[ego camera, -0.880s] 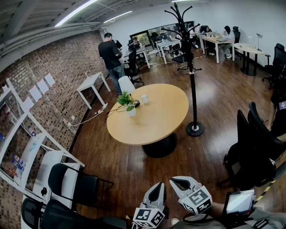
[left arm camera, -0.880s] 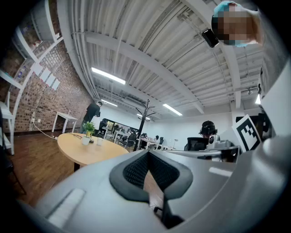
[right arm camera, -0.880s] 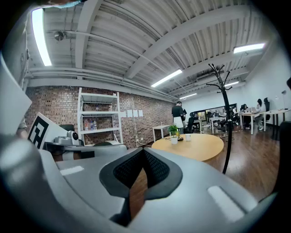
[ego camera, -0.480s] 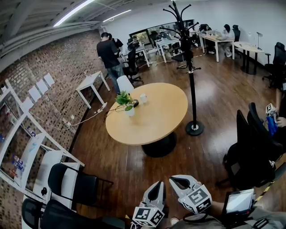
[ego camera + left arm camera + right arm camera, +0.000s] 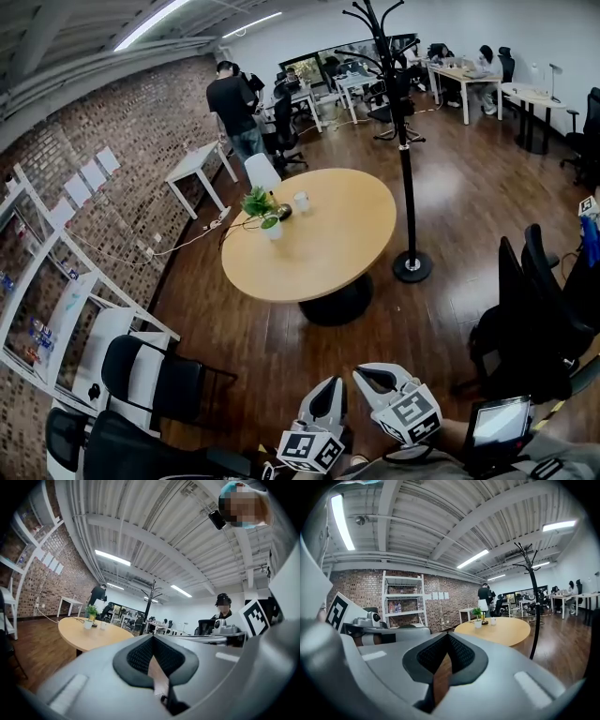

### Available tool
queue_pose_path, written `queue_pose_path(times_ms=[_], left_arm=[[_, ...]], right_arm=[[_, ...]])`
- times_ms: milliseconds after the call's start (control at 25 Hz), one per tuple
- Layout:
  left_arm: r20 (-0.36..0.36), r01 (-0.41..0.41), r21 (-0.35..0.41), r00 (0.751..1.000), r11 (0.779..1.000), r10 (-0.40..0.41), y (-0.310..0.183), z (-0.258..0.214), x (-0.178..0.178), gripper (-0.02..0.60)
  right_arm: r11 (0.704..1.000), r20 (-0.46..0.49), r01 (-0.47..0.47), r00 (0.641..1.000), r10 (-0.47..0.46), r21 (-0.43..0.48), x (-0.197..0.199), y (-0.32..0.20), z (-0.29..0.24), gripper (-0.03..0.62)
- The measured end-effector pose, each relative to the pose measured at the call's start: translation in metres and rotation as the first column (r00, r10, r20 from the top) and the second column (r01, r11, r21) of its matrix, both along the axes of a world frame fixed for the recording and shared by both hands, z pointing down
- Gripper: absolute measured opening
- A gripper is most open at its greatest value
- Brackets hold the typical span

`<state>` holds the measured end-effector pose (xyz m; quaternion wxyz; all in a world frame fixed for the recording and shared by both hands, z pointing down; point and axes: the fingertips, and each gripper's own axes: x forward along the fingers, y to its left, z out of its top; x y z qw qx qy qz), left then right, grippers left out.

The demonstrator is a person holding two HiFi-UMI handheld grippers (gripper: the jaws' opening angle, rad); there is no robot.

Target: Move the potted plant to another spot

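A round wooden table (image 5: 328, 244) stands well away across the brown floor. The potted plant (image 5: 265, 212) sits near the table's far left edge, with a white cup (image 5: 301, 202) just beside it. A tall black coat stand (image 5: 404, 150) rises by the table's right side. Black chairs (image 5: 155, 380) stand at the left, close to the person. Another person (image 5: 232, 105) stands far back by the brick wall. The plant is in the same spot on the table as before. The left gripper (image 5: 328, 386) and right gripper (image 5: 370, 378) are held low and side by side, pointing forward about level. Both have their jaws pressed together with nothing in them.
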<state>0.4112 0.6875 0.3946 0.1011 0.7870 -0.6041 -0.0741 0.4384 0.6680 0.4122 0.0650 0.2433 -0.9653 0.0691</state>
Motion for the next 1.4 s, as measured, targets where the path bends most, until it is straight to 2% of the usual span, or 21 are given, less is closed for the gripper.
queue_pose_path(times_ms=[280, 520, 680, 1000, 1400], left_arm=[[-0.010, 0.045, 0.000, 0.999, 0.999, -0.045, -0.018, 0.009, 0.000, 0.000], [-0.026, 0.061, 0.000, 0.998, 0.998, -0.061, -0.049, 0.017, -0.024, 0.000], [-0.040, 0.046, 0.005, 0.998, 0.999, -0.046, -0.081, 0.022, -0.059, 0.000], [-0.066, -0.006, 0.009, 0.998, 1.000, 0.007, -0.144, 0.021, -0.152, 0.000], [-0.073, -0.043, 0.027, 0.996, 0.999, 0.045, -0.184, 0.017, -0.246, 0.000]], right_arm=[[1.000, 0.005, 0.025, 1.000, -0.025, -0.012, 0.000, -0.020, 0.010, 0.006], [1.000, 0.005, 0.024, 1.000, -0.024, -0.015, -0.022, -0.050, 0.016, 0.006], [1.000, -0.005, 0.005, 1.000, -0.005, -0.016, -0.056, -0.080, 0.023, 0.007], [0.999, -0.027, -0.045, 0.999, 0.045, -0.020, -0.146, -0.139, 0.019, 0.006], [0.996, -0.035, -0.090, 0.995, 0.090, -0.001, -0.237, -0.184, 0.015, 0.006]])
